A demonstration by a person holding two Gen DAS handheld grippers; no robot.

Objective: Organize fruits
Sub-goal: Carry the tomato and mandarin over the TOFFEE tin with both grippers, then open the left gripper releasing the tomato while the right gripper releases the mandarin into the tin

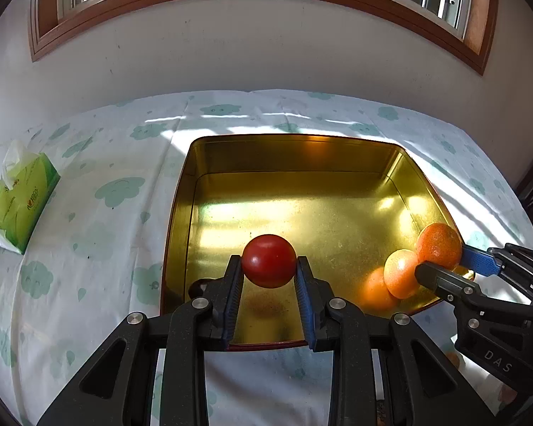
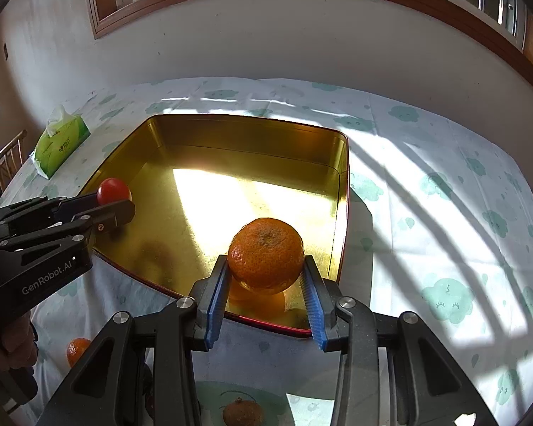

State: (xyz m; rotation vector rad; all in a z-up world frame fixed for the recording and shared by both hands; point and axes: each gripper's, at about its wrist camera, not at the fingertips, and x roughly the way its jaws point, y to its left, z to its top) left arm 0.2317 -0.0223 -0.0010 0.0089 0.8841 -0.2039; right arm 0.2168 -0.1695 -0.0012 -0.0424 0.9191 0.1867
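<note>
Left wrist view: left tool [image 1: 268, 266] clamped on red tomato [image 1: 268, 261], over gold tin [image 1: 287, 152].
Right tool [image 2: 266, 275]: clamped on orange [image 2: 265, 254].

Both fisheye views sit close above the near edge of the gold tin [image 1: 401, 163], angled steeply down toward the far wall. The left-wrist view looks from the tin's left, the right-wrist from its right; both share the tin [image 2: 341, 184] and tablecloth [image 1: 99, 220].
</note>
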